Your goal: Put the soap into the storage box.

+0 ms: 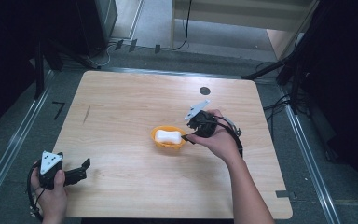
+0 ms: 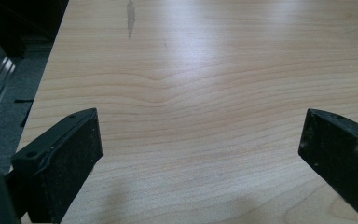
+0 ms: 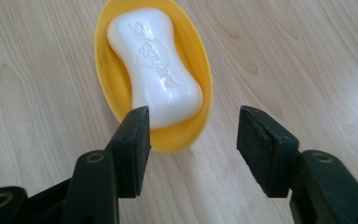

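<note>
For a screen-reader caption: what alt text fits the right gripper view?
A white soap bar lies in a yellow oval dish on a light wooden table. The right gripper, open, points at the dish's near end, one of its black fingers overlapping the rim.

Soap (image 3: 156, 65) lettering partly unreadable, near end jaw-hidden.

Bright overhead light; glare on the table (image 2: 205, 51); dim, dark surroundings
</note>
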